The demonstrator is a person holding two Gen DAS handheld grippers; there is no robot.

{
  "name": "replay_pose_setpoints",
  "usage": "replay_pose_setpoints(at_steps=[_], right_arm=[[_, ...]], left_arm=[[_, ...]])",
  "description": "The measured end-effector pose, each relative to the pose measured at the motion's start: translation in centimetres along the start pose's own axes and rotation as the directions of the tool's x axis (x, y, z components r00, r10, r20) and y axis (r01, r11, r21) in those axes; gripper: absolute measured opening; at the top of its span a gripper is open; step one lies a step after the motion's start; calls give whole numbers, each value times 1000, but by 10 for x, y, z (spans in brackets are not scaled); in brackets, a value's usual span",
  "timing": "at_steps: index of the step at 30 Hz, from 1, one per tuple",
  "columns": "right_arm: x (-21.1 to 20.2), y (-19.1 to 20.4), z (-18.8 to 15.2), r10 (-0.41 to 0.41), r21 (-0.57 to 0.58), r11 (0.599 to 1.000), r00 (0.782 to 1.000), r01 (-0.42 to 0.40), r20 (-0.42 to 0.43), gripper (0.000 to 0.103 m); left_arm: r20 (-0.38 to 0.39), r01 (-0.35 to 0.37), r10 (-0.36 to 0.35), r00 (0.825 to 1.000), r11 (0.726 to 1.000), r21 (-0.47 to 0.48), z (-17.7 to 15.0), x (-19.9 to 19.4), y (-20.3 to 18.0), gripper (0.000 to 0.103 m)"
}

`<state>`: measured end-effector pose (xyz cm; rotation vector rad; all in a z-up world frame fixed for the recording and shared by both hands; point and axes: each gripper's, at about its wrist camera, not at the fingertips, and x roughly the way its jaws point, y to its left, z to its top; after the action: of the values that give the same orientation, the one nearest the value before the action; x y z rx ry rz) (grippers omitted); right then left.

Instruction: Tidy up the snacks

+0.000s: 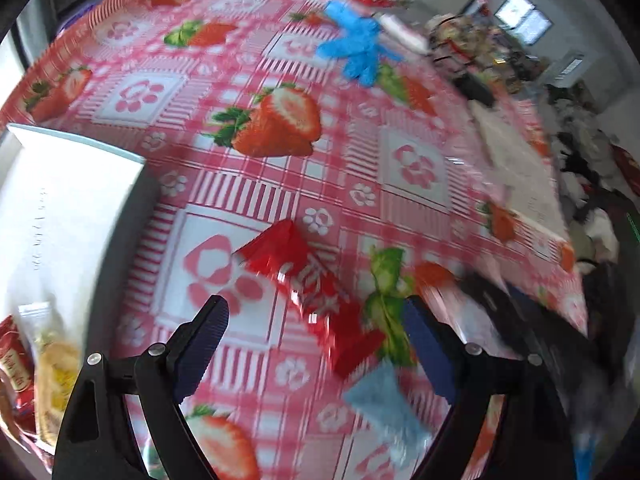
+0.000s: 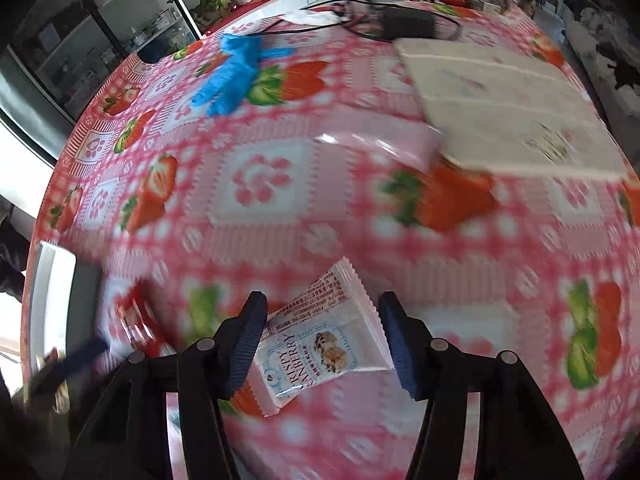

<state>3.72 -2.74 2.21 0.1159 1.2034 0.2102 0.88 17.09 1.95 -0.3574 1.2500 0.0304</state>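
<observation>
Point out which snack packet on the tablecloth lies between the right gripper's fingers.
The white cranberry crisp packet, lying between the right gripper fingers. The red packet lies off to their left, not between them.

"CRISPY CRANBERRY" on white snack packet (image 2: 320, 344), white lettering on red snack wrapper (image 1: 316, 296) blurred, unreadable

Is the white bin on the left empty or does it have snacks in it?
Not empty: the white bin already holds snack packets at its near end.
</observation>
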Motion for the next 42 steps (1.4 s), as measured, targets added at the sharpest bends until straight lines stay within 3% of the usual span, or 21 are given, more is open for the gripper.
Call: replay_pose_setpoints(at_steps=[4, 7, 8, 9, 11, 15, 17, 19, 20, 21, 22, 27, 28, 31, 32, 33, 38, 42], right_arm=[[-12, -18, -21, -7, -21, 1000, 1000, 8, 12, 60], [-21, -25, -39, 2, -53, 999, 1000, -2, 7, 60], [-24, -26, -45, 4, -67, 998, 1000, -3, 7, 60], [-28, -28, -55, 4, -89, 996, 1000, -3, 8, 60], [-34, -30, -73, -9, -130, 991, 1000, 10, 10, 60], [-48, -35, -108, -27, -202, 979, 1000, 29, 15, 60], [-55, -38, -127, -49, -242, 969, 999, 53, 22, 60], [-62, -44, -141, -69, -260, 963, 997, 74, 26, 64], [-65, -48, -145, -82, -244, 966, 996, 86, 26, 70], [-69, -54, -149, -98, -204, 974, 995, 104, 35, 85], [-74, -59, -152, -105, -165, 980, 993, 113, 54, 93], [-79, -77, -160, -69, 36, 997, 995, 67, 73, 93], [-75, -76, -161, -64, 58, 997, 995, 60, 74, 98], [-69, -59, -166, -128, 16, 992, 984, 127, 121, 102], [-66, -52, -169, -164, -10, 986, 977, 167, 135, 102], [-64, -46, -172, -199, -33, 978, 968, 206, 151, 102], [-65, -46, -183, -183, -29, 980, 950, 197, 252, 103], [-64, -46, -182, -185, -29, 980, 949, 199, 256, 103]], left_arm=[[45, -109, 107, 993, 994, 25, 0, 6, -14, 86], [112, -173, 160, 981, 978, 120, -19, 0, -19, 50], [121, -181, 164, 979, 973, 143, -25, -2, -19, 32], [125, -170, 150, 981, 970, 175, -36, -6, -15, 27], [130, -132, 107, 986, 972, 194, -54, -15, -4, 26], [160, -144, 107, 981, 959, 242, -115, -38, 19, 27], [164, -131, 92, 982, 962, 241, -132, -44, 24, 30], [169, -115, 75, 983, 964, 239, -145, -50, 27, 58], [191, -119, 73, 979, 963, 242, -148, -53, 27, 83], [223, -136, 81, 971, 960, 244, -149, -56, 27, 87], [243, -150, 89, 966, 958, 243, -150, -59, 28, 87], [222, -133, 82, 972, 965, 225, -133, -43, 25, 87], [210, -135, 88, 974, 967, 218, -132, -37, 25, 88], [254, -182, 117, 960, 952, 247, -138, -32, 16, 95], [262, -179, 111, 959, 951, 253, -140, -30, 16, 103], [277, -177, 104, 955, 951, 254, -142, -27, 16, 103], [312, -172, 88, 946, 952, 254, -145, -25, 18, 103], [320, -175, 90, 943, 952, 249, -146, -25, 17, 103]])
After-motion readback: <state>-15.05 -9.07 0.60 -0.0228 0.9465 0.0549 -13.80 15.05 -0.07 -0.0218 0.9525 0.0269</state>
